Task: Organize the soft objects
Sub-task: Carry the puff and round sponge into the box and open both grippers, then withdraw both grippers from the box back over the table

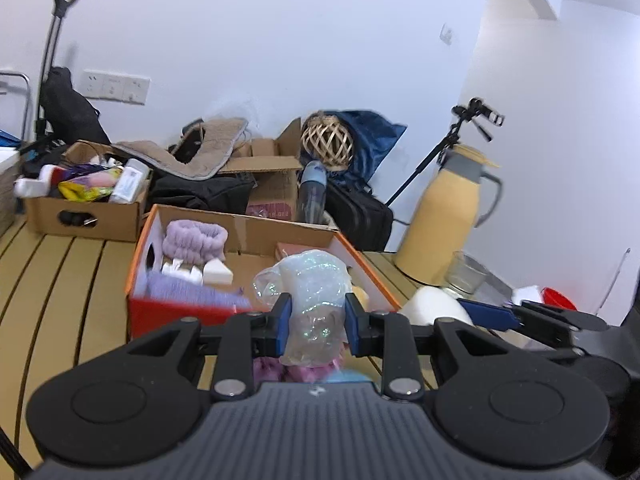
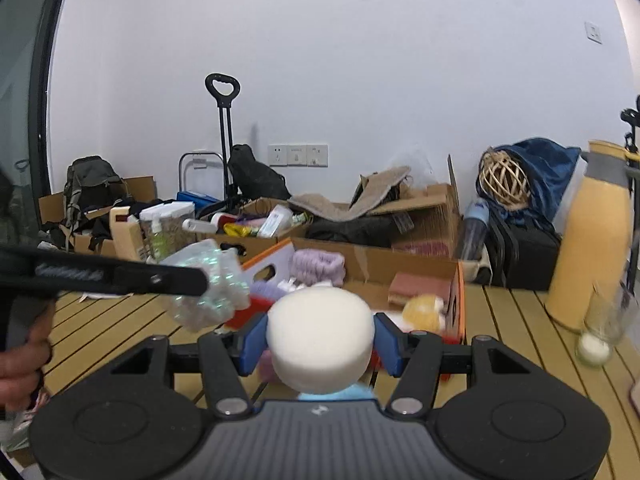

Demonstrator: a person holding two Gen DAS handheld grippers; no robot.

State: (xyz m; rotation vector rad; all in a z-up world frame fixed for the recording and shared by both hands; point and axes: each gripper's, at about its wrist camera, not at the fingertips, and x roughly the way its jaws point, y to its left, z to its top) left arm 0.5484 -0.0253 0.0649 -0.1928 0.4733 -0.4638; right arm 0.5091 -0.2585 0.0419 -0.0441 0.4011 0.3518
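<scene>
My left gripper (image 1: 316, 322) is shut on a crumpled iridescent clear bag (image 1: 310, 300), held just in front of the orange cardboard box (image 1: 168, 312). The bag also shows in the right wrist view (image 2: 208, 292), with the left gripper (image 2: 200, 280) beside it. My right gripper (image 2: 320, 344) is shut on a round white sponge (image 2: 320, 340), which shows in the left wrist view (image 1: 436, 306) too. The box (image 2: 460, 300) holds a purple headband (image 1: 194, 238), purple cloth (image 1: 192, 292), white pieces (image 1: 216, 272), a pink sponge (image 2: 420, 288) and a yellow soft item (image 2: 424, 312).
A yellow thermos jug (image 1: 448, 216) and a glass (image 1: 466, 274) stand right of the box. Behind it are cardboard boxes of clutter (image 1: 84, 200), black bags (image 1: 360, 216), a water bottle (image 1: 312, 192), a wicker ball (image 1: 326, 144) and a tripod (image 1: 460, 132). The slatted wooden table (image 1: 60, 280) lies under everything.
</scene>
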